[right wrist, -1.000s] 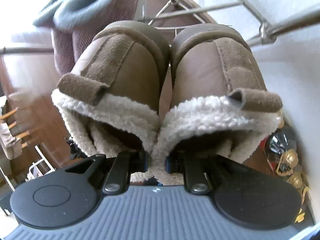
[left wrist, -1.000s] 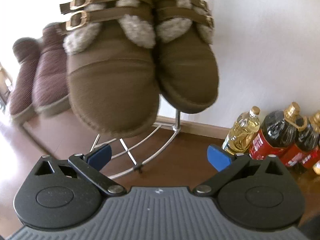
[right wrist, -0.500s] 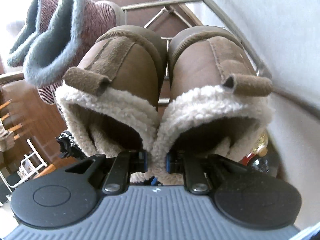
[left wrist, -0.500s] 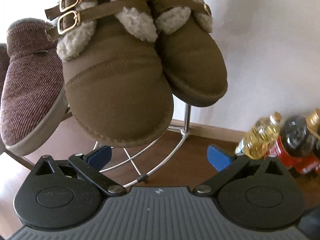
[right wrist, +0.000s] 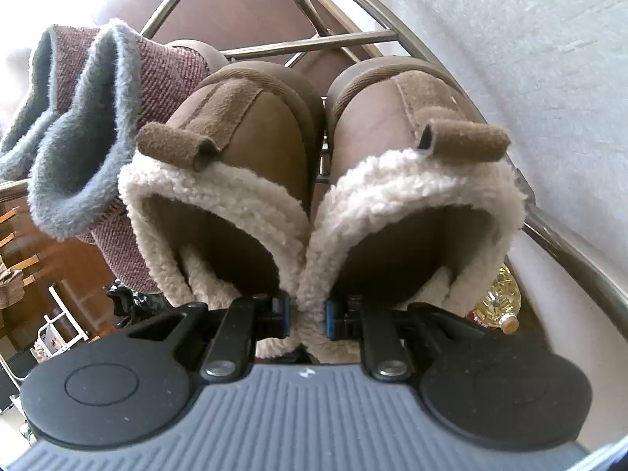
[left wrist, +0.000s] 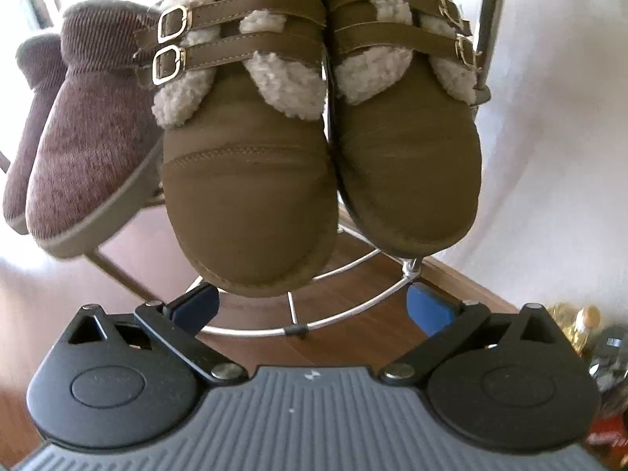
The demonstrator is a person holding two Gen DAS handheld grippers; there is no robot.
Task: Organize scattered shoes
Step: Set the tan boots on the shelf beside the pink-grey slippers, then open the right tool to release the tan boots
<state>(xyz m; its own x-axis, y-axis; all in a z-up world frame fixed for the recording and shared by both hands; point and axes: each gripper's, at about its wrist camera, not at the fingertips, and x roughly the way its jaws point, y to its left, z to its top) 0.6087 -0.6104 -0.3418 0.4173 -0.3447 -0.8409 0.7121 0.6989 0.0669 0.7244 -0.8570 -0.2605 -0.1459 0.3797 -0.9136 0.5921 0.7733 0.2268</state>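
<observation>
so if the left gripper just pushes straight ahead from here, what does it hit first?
Probably the toe of the nearer brown boot, hanging just above the open left gripper. If it passes beneath, the shoe rack's wire hoop comes next. Depth is unclear.

Strong daylight came from my upper left and burned both views white there. The wall (left wrist: 557, 125) glared too. Fisheye bending curved the rack bars (right wrist: 310, 45), and the bottles (left wrist: 581, 333) at the edge were blurred.
</observation>
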